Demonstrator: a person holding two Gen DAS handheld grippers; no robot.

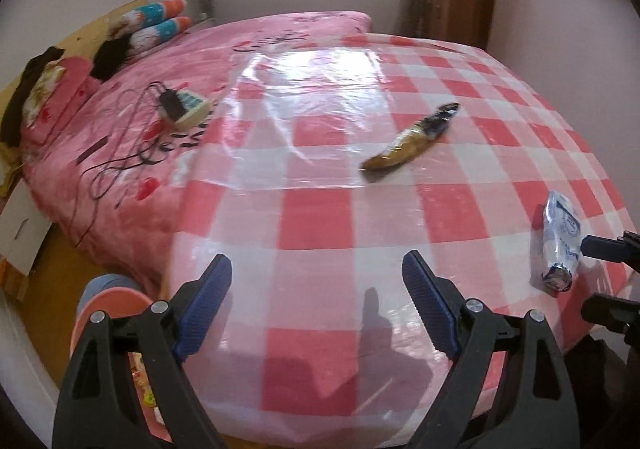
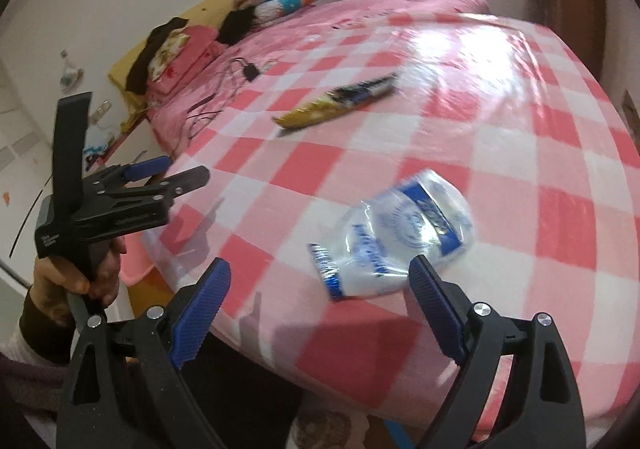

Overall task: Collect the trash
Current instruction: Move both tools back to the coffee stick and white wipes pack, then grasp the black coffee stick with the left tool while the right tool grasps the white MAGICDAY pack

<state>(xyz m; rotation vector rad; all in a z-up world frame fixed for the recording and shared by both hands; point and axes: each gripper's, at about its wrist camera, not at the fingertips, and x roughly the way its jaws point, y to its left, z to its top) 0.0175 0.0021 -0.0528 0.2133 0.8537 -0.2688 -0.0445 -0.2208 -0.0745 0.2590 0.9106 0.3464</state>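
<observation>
A pink-and-white checked table [image 1: 320, 217] under clear plastic carries two pieces of trash. A yellow and dark snack wrapper [image 1: 412, 137] lies near the middle. A crumpled white-and-blue plastic bag [image 1: 560, 241] lies near the right edge. My left gripper [image 1: 316, 261] hovers open over the table's near left edge, nothing between its fingers. In the right wrist view my right gripper [image 2: 320, 263] is open, just short of the white-and-blue bag [image 2: 400, 233], with the right fingertip beside it. The wrapper [image 2: 336, 105] lies farther back. A hand [image 2: 92, 273] holds the left gripper [image 2: 184, 169] at the left.
A bed with a pink cover [image 1: 132, 121] adjoins the table on the left, with a power strip and cables [image 1: 180, 109] and pillows [image 1: 152, 21]. A pink round container [image 1: 108, 305] sits low beside the table's left corner. A wooden cabinet [image 1: 456, 5] stands at the back.
</observation>
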